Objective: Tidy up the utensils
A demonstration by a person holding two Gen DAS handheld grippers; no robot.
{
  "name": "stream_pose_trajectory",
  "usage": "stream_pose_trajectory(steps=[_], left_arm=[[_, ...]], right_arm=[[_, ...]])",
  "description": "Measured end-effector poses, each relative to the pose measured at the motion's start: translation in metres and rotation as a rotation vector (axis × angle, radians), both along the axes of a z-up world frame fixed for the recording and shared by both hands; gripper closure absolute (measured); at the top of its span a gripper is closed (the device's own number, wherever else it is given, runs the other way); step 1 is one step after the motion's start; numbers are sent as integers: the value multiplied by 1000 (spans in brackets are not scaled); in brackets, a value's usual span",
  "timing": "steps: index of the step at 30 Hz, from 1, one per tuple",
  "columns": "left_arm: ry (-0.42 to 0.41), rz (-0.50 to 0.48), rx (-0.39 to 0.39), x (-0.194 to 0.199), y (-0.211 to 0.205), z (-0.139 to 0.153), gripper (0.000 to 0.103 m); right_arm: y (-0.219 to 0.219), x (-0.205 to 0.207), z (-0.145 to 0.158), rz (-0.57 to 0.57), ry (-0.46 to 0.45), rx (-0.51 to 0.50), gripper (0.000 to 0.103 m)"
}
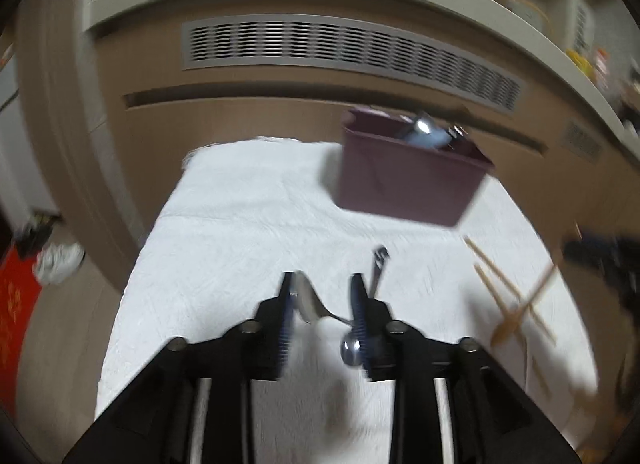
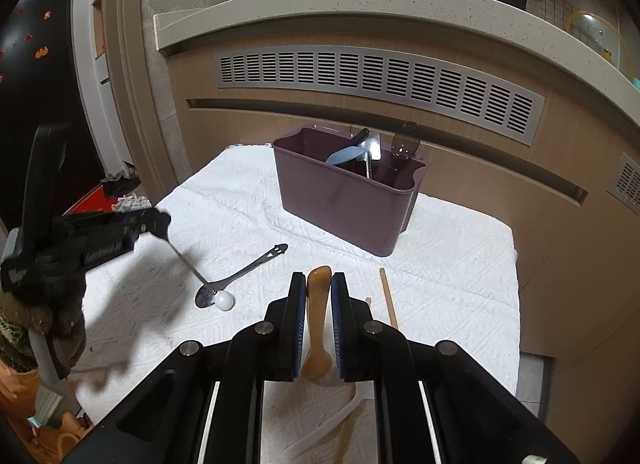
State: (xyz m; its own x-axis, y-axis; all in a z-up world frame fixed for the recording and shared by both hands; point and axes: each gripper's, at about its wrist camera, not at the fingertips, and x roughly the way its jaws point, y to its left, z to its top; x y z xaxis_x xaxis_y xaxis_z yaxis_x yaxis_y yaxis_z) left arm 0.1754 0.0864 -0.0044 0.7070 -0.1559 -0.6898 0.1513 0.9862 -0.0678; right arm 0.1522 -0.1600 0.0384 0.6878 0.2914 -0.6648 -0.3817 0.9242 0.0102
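On white cloth (image 2: 248,199): R gripper (image 2: 319,284) clamped on brown spoon (image 2: 317,296); L gripper (image 1: 322,284) part-open, metal spoon (image 1: 316,304) between pads, grip unclear.

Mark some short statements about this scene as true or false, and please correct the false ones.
1. The right gripper is closed on a brown spoon. True.
2. The purple bin is empty. False: several utensils stand in it.
3. A metal spoon lies on the white cloth. True.
4. The chopstick stands in the bin. False: it lies on the cloth, beside the right gripper.
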Motion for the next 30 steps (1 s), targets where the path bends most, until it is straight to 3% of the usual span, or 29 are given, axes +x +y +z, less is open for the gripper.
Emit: stream_pose_trajectory(steps=[1,3,4,8,9,12,15,17,20,24,30], left_arm=[[-10,1,46,-3,-2,-2,56],[-47,55,158,-7,-2,-5,53],[-55,83,175,-5,2,-5,51],[-57,137,111,-6,32,3,42],[-55,82,103,-8,31,5,41],[29,-263,112,-16,0,-7,38],[18,-450,213,-23,-34,-27,39],[41,-514,251,-17,-49,-40,45],[94,-545,242,4,-54,-50,53],[203,-541,134,36,-42,-59,70],[216,-529,108,46,-44,-60,70]], right_arm=[[0,2,0,2,0,1,92],[2,5,0,6,1,1,92],[3,7,0,8,1,0,92],[5,15,7,19,-20,-5,92],[5,17,9,22,-24,-3,92],[4,25,10,20,-12,6,92],[2,33,5,13,23,26,93],[1,36,3,10,45,38,93],[0,36,4,9,58,43,93],[-2,34,8,1,54,33,93],[-4,38,7,-19,67,31,93]])
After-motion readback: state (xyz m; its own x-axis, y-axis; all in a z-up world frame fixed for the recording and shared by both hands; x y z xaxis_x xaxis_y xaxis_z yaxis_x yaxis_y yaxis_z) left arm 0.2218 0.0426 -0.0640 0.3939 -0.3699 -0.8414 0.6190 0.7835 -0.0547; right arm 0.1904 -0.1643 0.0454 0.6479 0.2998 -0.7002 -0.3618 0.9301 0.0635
